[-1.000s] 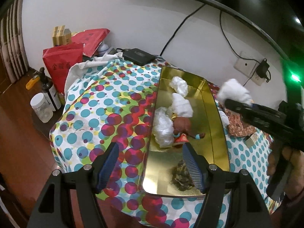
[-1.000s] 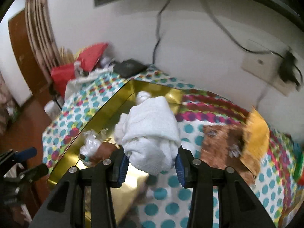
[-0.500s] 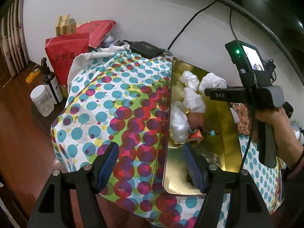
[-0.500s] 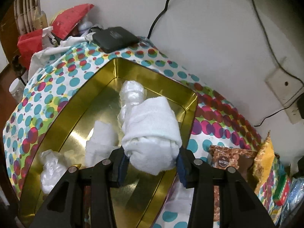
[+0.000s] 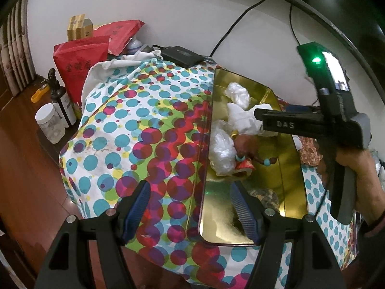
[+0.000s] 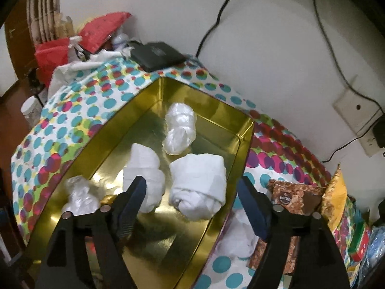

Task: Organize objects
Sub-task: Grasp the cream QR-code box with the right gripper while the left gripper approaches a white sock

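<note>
A gold tin tray (image 6: 243,144) (image 5: 292,187) lies on the dotted tablecloth. A rolled white towel (image 6: 198,186) lies in the tray near its right wall. My right gripper (image 6: 192,200) is open just above and around it, not touching it. A second white roll (image 6: 144,168) and two clear plastic bundles (image 6: 179,130) (image 6: 79,193) also lie in the tray. My left gripper (image 5: 190,209) is open and empty over the tray's near left edge. In the left wrist view a brown beaded trinket (image 5: 245,154) lies mid-tray, and the right tool (image 5: 312,125) hovers above it.
A black box (image 6: 156,55) sits at the table's far end by the wall with cables. Snack packets (image 6: 293,197) and another white cloth (image 6: 238,236) lie right of the tray. Red bags (image 5: 79,60), a bottle (image 5: 61,101) and a jar (image 5: 50,126) stand left of the table.
My right gripper has opened and let go of the rolled white towel, which now lies in the tray. The left gripper has stayed open, shifting slightly.
</note>
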